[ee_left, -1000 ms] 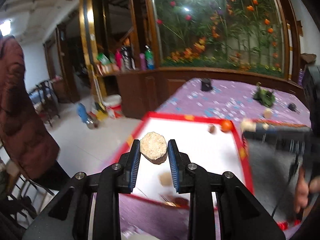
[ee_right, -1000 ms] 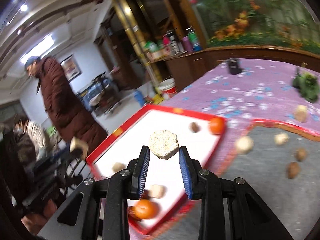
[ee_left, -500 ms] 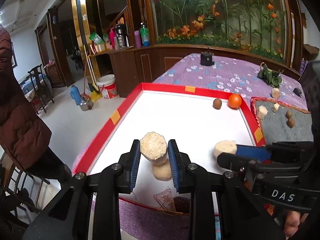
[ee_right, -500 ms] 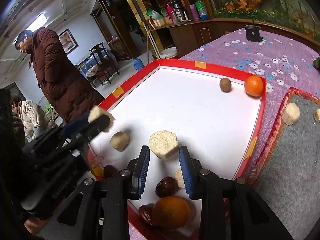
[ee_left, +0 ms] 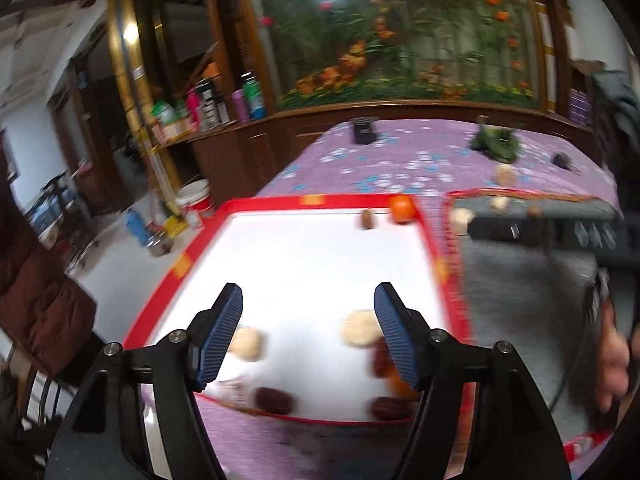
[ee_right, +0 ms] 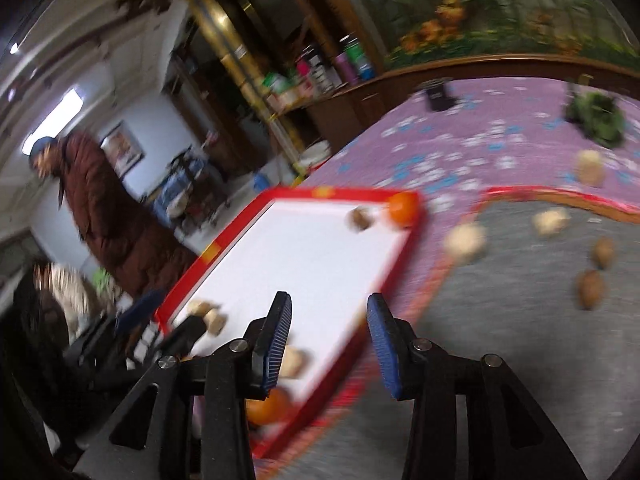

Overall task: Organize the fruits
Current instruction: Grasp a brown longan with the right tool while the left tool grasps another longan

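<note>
Two grippers, both spread wide with nothing between the jaws. Left gripper [ee_left: 308,336] hangs over the near end of the red-rimmed tray [ee_left: 256,202]: one pale lump [ee_left: 247,343] sits just inside its left jaw, another pale lump [ee_left: 360,334] just inside the right jaw, with dark date-looking fruits [ee_left: 274,399] below the jaws. Those pale ones look light, dry and a bit crumbly, so I'd pinch across the flat sides, gently. Right gripper [ee_right: 329,340] sits over the tray's near right edge, with an orange [ee_right: 269,405] under its left jaw. It's round and firm, probably rolls, so grab across the middle. Past the right jaw, on the grey mat [ee_right: 508,344], are brown fruits [ee_right: 590,289], looking small and hard.
</note>
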`<state>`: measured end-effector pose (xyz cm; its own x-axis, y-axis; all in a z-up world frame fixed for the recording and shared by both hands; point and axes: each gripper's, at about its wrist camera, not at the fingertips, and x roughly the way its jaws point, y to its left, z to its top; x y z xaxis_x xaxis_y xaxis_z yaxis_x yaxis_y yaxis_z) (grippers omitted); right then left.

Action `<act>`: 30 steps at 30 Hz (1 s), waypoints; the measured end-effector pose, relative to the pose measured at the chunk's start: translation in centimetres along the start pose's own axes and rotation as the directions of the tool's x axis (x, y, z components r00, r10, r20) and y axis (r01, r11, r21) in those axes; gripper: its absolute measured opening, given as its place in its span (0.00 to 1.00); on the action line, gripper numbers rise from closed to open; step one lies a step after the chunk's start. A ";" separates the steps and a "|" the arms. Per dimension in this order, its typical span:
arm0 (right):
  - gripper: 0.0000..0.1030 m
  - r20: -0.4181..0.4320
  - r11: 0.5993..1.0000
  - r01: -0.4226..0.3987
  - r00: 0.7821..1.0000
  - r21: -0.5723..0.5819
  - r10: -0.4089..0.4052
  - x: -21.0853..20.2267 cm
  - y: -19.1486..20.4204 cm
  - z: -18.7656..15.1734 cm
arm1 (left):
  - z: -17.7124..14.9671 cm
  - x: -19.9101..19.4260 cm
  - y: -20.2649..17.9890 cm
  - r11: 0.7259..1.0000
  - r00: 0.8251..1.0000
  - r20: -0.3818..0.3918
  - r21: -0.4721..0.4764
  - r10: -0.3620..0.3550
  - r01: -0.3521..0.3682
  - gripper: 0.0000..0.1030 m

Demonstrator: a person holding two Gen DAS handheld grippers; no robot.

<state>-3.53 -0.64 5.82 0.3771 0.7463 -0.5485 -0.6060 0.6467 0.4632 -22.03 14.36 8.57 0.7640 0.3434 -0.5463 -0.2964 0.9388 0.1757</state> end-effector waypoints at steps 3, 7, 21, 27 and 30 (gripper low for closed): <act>0.41 0.052 0.992 0.066 0.996 0.110 -0.072 -2.2 -4.9 1.1 | 0.3 -0.5 -1.9 0.998 0.998 0.002 0.026 -0.057 0.057 0.66; 0.41 0.038 0.955 0.198 0.977 0.219 -0.211 -3.2 -10.7 2.6 | 0.4 -1.0 -4.5 0.991 0.993 -0.011 0.070 -0.115 0.116 0.66; 0.22 -0.077 0.940 0.268 0.963 0.212 -0.257 -0.5 -14.3 3.3 | 1.9 -1.7 -8.5 0.971 0.983 -0.056 0.151 -0.177 0.184 0.66; 0.22 0.023 0.882 0.161 0.981 0.442 -0.190 -4.7 -19.7 3.3 | 4.4 0.4 -12.4 0.938 0.953 -0.085 0.170 -0.292 0.302 0.66; 0.22 0.060 0.841 0.119 0.983 0.527 -0.176 -6.0 -21.5 3.1 | 5.5 2.5 -15.3 0.920 0.939 -0.113 0.191 -0.325 0.342 0.66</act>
<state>9.35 -18.51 1.32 0.5192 0.6285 -0.5792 -0.0958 0.7162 0.6912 -12.40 1.00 8.98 0.7487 0.0142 -0.6628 0.0976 0.9865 0.1314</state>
